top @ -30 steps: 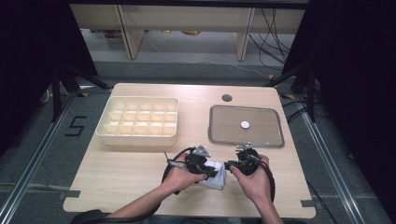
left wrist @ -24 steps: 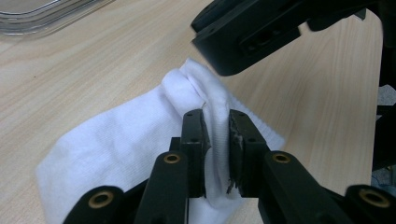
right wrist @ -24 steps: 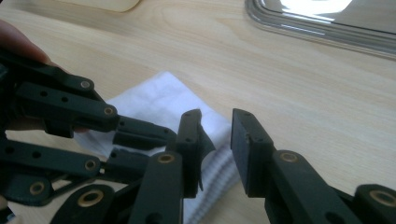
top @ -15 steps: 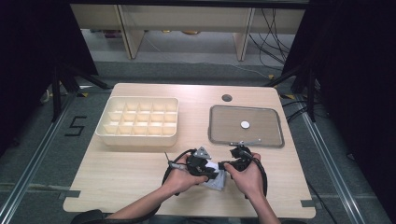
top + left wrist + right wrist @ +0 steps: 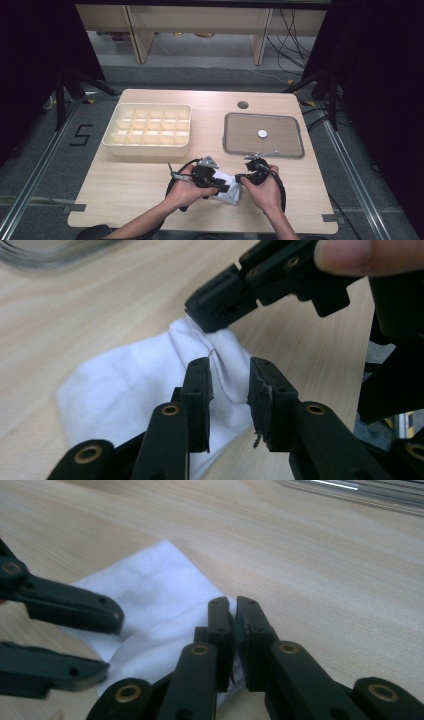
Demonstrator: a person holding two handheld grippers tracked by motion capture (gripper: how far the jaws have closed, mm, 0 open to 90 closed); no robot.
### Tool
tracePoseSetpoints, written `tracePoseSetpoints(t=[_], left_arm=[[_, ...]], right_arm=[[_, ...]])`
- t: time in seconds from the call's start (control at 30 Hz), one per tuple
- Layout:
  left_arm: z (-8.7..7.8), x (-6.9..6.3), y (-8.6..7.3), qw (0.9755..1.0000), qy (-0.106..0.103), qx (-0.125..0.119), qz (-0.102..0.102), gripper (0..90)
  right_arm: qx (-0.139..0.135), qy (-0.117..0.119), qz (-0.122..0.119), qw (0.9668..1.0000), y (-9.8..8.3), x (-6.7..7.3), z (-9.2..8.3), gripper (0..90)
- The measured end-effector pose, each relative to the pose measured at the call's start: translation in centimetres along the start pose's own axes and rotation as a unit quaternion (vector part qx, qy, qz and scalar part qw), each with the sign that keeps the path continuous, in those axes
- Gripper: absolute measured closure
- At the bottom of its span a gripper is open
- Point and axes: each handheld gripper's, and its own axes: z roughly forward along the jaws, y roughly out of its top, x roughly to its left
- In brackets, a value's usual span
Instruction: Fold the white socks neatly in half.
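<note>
Handling the white cloth point(image 5: 227, 186) on the tabletop point(image 5: 125, 180) near the person: the right gripper point(image 5: 235, 630) has just been closing, fingers pinching its edge; the left gripper point(image 5: 227, 390) has just been opening, fingers apart astride a fold; lift slowly, keeping the pinch firm

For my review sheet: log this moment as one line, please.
work: handling white cloth on table | left gripper: jaws just opening, cloth fold between, unpinched | right gripper: just closed on cloth edge
</note>
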Motion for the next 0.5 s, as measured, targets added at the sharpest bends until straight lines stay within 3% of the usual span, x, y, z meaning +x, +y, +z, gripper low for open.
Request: tracePoseSetpoints(t=[0.33, 0.5], left_arm=[[1.2, 0.4, -0.6, 0.9999, 0.004, 0.012, -0.010, 75.3], [1.0, 0.3, -0.6, 0.9999, 0.005, 0.009, -0.009, 74.7]], right_arm=[[-0.005, -0.001, -0.004, 1.0000, -0.4, 0.1, 0.0, 84.4], [-0.018, -0.006, -0.007, 0.9998, -0.4, 0.4, -0.6, 78.6]])
